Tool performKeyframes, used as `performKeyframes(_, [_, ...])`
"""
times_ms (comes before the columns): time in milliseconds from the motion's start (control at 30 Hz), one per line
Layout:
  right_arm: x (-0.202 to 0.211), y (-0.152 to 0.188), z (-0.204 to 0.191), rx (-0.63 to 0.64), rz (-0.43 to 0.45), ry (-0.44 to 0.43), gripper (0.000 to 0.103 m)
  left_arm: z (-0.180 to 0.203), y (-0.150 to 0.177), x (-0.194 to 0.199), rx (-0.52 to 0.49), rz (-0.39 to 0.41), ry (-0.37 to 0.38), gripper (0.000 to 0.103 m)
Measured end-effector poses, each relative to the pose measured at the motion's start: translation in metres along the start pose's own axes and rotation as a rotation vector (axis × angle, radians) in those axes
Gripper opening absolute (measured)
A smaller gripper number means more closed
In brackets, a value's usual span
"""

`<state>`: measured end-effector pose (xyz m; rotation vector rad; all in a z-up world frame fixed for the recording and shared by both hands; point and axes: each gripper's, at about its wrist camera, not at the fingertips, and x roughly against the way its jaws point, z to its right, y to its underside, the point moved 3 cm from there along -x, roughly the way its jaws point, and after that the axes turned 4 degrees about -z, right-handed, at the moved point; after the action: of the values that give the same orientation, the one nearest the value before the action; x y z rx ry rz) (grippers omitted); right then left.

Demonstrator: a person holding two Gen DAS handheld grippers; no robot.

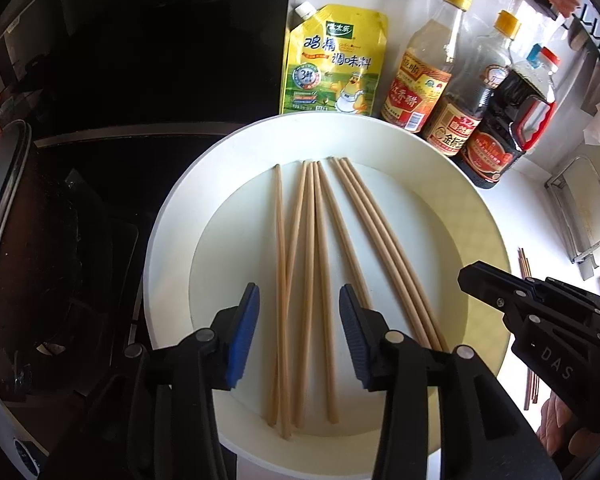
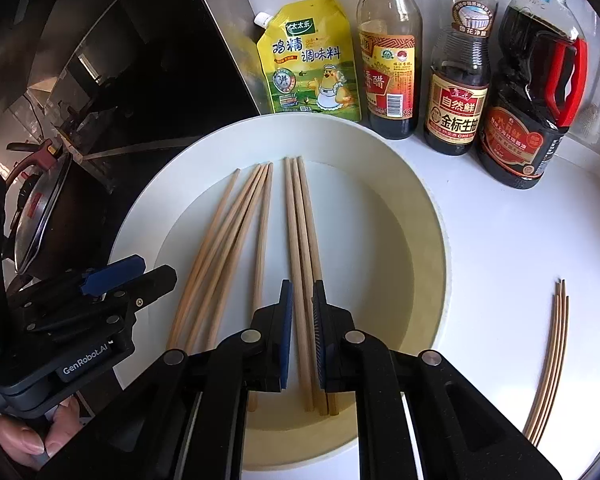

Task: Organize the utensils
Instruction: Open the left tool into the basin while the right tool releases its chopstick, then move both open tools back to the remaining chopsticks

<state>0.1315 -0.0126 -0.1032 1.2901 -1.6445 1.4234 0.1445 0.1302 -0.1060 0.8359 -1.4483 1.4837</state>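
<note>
Several wooden chopsticks [image 1: 312, 264] [image 2: 260, 232] lie in a wide white plate [image 1: 432, 148] [image 2: 384, 148], fanned in two loose groups. My left gripper [image 1: 300, 300] [image 2: 160, 270] hovers open over the left group, its blue pads [image 1: 246, 332] clear of the sticks. My right gripper [image 2: 302, 292] [image 1: 466, 276] is shut to a narrow slit above the right group of three. The chopsticks show through that slit and lie flat on the plate, not gripped. In the left wrist view the right gripper hangs over the plate's right rim.
A yellow seasoning pouch [image 1: 332, 64] [image 2: 308, 60] and three sauce bottles [image 1: 452, 92] [image 2: 460, 64] stand behind the plate. A dark stove with a lidded pot [image 1: 8, 216] [image 2: 40, 208] is at the left. Thin sticks [image 2: 552, 360] lie on the white counter at the right.
</note>
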Motion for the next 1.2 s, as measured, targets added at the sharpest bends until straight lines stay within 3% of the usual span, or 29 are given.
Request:
performKeyframes(367, [0.033, 0.025, 0.016, -0.030, 0.049, 0.005, 0.010, 0.027, 0.015, 0.027, -0.038, 0.048, 0.024, 0.049])
performKeyframes(867, [0.072, 0.072, 0.066, -0.084, 0.062, 0.034, 0.024, 0.080, 0.041, 0.038, -0.090, 0.036, 0.059, 0.056])
performKeyframes(1200, [0.093, 0.104, 0.119, -0.150, 0.069, 0.072, 0.032, 0.136, 0.056, 0.032, -0.159, 0.006, 0.107, 0.059])
